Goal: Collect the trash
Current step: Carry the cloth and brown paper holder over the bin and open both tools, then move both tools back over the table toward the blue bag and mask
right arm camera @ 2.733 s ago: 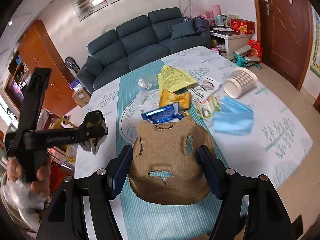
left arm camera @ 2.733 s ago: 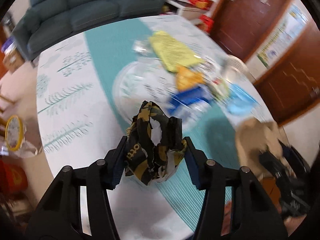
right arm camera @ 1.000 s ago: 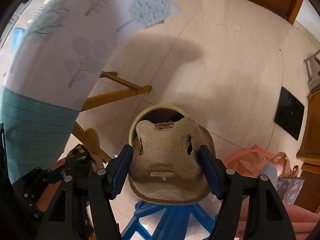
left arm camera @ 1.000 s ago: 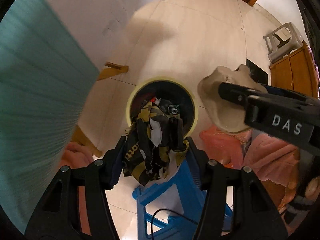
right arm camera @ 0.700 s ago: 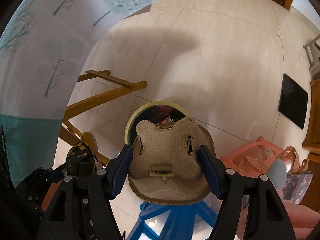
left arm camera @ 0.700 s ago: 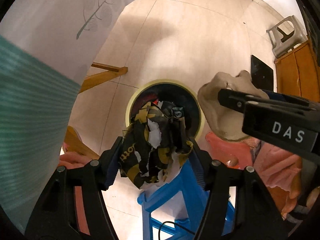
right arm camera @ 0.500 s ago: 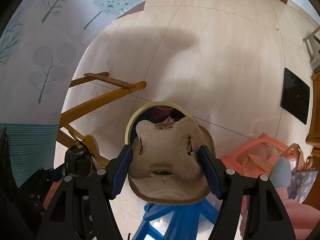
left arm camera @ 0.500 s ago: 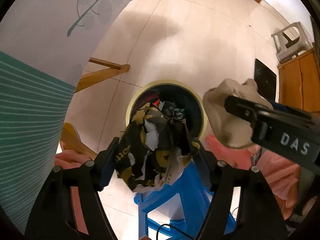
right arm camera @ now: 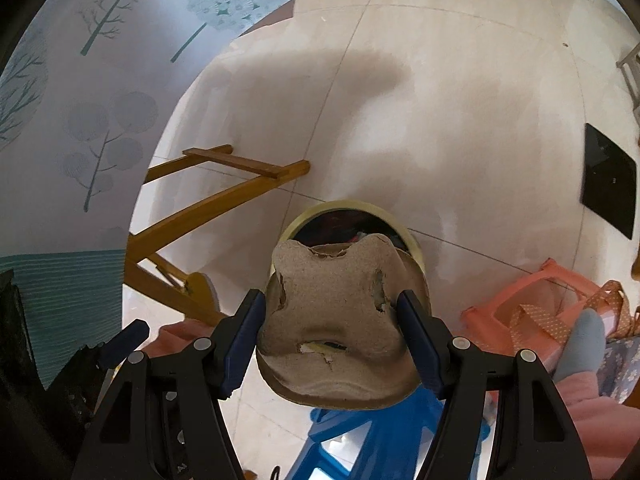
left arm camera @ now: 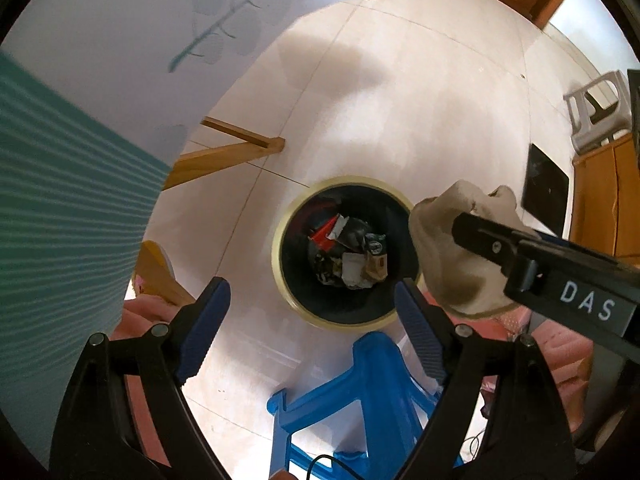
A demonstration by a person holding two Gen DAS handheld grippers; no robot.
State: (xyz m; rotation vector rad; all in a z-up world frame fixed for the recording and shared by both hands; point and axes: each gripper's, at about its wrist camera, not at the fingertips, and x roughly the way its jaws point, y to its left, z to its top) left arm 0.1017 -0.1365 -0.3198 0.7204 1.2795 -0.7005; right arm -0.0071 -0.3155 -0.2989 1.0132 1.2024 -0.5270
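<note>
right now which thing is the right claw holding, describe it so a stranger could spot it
Find the yellow-rimmed bin on the pale floor beside the table. Just above its mouth, the right claw grips a pulp tray. It is the only rough, brown, torn-holed piece, unlike the glossy wrappers in the bin.

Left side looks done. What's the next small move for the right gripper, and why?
Probably open the right gripper and let the brown pulp tray fall. It is clamped between the pads, above the yellow-rimmed bin, overlapping its near rim. The left gripper, whose jaws have just been opening, is empty, with trash lying in the bin. Nudging slightly toward the bin's centre first may help.
</note>
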